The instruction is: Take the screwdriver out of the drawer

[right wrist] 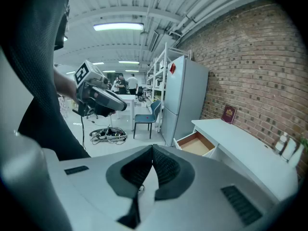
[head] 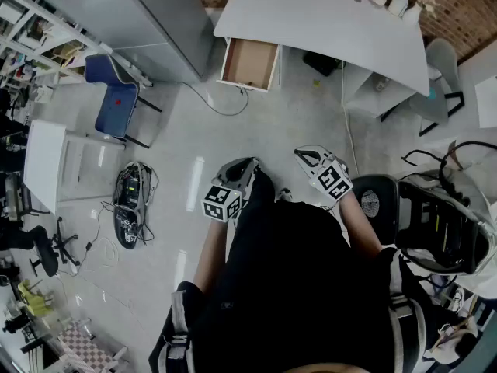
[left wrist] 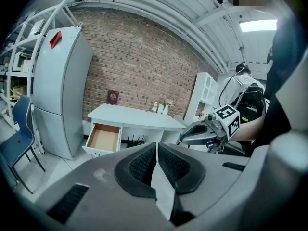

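The white desk (head: 326, 22) stands against the brick wall, far ahead of me. Its wooden drawer (head: 250, 63) is pulled open, and the brown inside looks bare from here; I see no screwdriver in any view. Both grippers hang in front of my body, well short of the desk. My left gripper (head: 245, 168) is shut with nothing in it, and so is my right gripper (head: 307, 156). In the left gripper view the drawer (left wrist: 103, 137) lies ahead and to the left, with the right gripper (left wrist: 188, 134) alongside. In the right gripper view the drawer (right wrist: 195, 143) shows beyond the shut fingertips (right wrist: 152, 150).
A grey fridge (head: 147, 22) stands left of the desk, with a blue chair (head: 112, 99) beside it. A cable bundle (head: 130, 200) lies on the floor at left, near a white table (head: 43, 162). Black equipment (head: 435, 224) crowds the right. Bottles (head: 396, 2) stand on the desk's end.
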`<action>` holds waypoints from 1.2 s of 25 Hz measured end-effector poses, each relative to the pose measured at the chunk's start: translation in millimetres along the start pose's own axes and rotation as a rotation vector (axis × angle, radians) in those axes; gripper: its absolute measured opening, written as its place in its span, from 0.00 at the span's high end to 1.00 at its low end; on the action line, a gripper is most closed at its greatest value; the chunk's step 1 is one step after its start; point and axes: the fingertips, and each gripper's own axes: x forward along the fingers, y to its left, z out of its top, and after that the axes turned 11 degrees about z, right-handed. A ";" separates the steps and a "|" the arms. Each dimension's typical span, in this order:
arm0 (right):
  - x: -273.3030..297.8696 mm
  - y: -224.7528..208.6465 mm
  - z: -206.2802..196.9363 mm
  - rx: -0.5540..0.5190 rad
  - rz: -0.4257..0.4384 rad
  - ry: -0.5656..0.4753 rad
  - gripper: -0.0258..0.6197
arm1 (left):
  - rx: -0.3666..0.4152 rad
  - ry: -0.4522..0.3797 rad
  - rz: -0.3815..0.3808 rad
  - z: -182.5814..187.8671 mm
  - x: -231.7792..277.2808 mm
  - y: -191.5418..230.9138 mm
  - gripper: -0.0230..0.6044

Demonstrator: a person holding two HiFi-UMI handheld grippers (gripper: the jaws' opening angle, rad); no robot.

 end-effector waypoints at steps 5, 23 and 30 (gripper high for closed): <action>4.4 -8.1 -4.8 0.007 -0.001 0.008 0.87 | -0.005 0.002 0.005 -0.1 7.8 7.1 0.93; 21.2 -47.7 3.7 0.041 0.003 0.025 0.87 | -0.037 0.017 -0.005 20.5 42.1 33.9 0.93; 42.4 -71.0 16.9 0.037 0.024 0.040 0.87 | -0.057 0.025 -0.004 31.9 60.8 56.5 0.93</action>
